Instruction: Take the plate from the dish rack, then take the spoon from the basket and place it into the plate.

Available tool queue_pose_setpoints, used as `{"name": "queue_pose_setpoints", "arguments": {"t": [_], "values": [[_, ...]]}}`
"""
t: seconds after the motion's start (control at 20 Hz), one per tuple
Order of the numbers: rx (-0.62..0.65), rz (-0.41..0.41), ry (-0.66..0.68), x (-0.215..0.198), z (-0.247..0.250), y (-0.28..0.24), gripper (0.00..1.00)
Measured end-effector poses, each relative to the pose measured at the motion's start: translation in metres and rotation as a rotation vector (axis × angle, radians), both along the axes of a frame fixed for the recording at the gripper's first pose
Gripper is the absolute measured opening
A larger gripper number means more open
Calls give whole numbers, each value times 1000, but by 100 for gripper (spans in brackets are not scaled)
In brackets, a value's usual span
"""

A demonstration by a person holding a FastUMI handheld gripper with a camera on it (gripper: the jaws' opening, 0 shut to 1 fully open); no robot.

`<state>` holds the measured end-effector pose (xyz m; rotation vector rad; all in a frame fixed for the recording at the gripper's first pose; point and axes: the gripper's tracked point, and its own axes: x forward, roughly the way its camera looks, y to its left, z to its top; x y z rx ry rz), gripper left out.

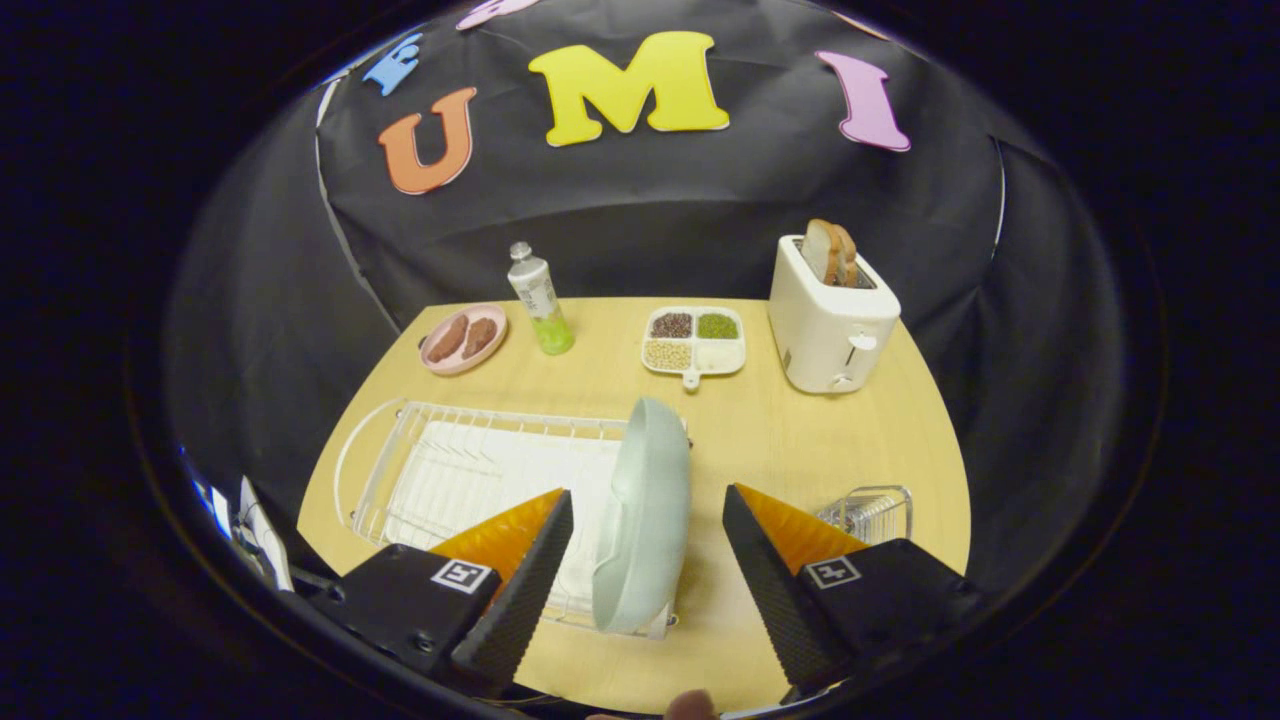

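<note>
Gripper (648,545): fingers spread wide, released, one on each side of the plate, neither touching it | pale blue-green round plate (645,520): standing on edge at the right end of the white wire dish rack (470,470) on the light wooden table (800,440) | small wire basket (870,512): right of the rack, beyond the right finger; spoon cannot be made out.
</note>
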<state>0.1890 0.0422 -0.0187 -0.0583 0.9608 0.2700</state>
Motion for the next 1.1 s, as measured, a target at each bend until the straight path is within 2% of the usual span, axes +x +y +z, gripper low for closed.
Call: {"name": "queue_pose_setpoints", "arguments": {"t": [0.3, 0.8, 0.9, 1.1], "values": [[-67, -27, 97, 21, -27, 4, 91], [-34, -120, 210, 31, -53, 9, 53], [-41, -150, 224, 29, -52, 5, 41], [-84, -150, 233, 23, -50, 6, 39]]}}
